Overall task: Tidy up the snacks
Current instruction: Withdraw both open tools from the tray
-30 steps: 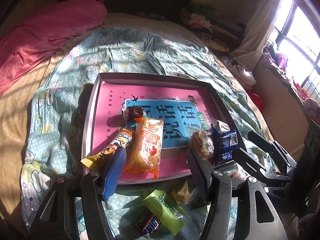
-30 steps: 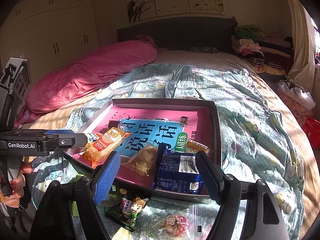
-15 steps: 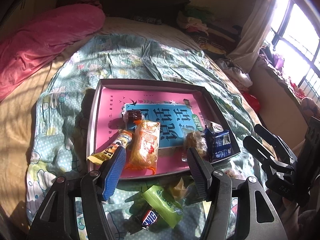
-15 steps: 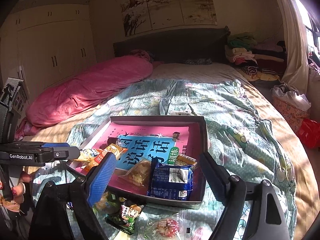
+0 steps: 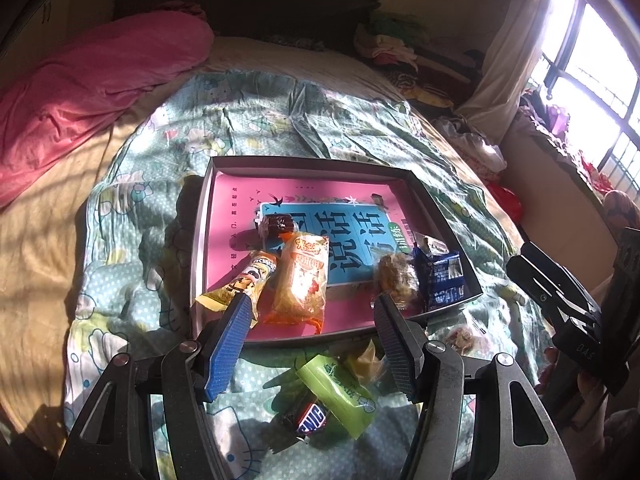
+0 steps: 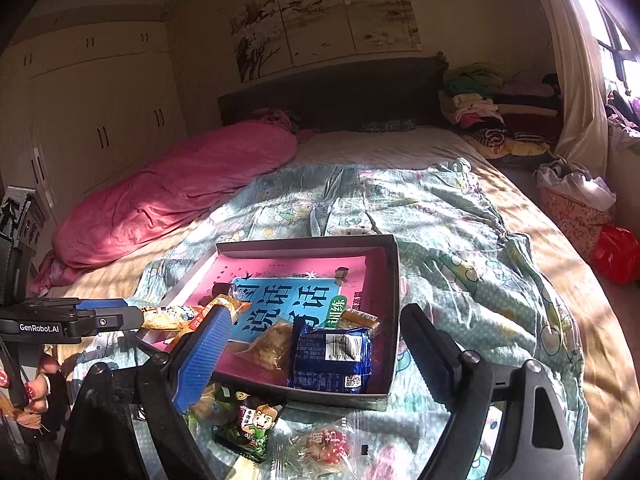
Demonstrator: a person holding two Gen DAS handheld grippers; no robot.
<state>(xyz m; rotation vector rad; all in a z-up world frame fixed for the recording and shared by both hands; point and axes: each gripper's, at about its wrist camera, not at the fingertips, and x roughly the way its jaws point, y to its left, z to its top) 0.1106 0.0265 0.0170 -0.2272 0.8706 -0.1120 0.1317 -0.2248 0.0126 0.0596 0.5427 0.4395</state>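
Note:
A grey tray (image 5: 436, 208) lined with a pink and blue book lies on the bed. It holds an orange snack bag (image 5: 300, 280), a yellow tube pack (image 5: 244, 280), a dark candy (image 5: 280, 224), a clear cake pack (image 5: 394, 276) and a blue packet (image 5: 440, 276); the blue packet shows in the right wrist view too (image 6: 332, 360). Before the tray lie a green pack (image 5: 340, 392), a Snickers bar (image 5: 308, 420), a cartoon pack (image 6: 248, 428) and a clear red candy bag (image 6: 324, 448). My left gripper (image 5: 312, 344) and right gripper (image 6: 308, 360) are open, empty, above the tray's near edge.
A patterned green quilt (image 6: 460, 232) covers the bed. A pink duvet roll (image 5: 80, 80) lies at the far left. Folded clothes (image 6: 480, 108) are stacked by the headboard. A window and curtain (image 5: 520, 40) are on the right. A red bag (image 6: 616, 252) sits on the floor.
Both grippers have pulled back and risen from the tray, so more of the bed and room shows. The snacks have not moved.

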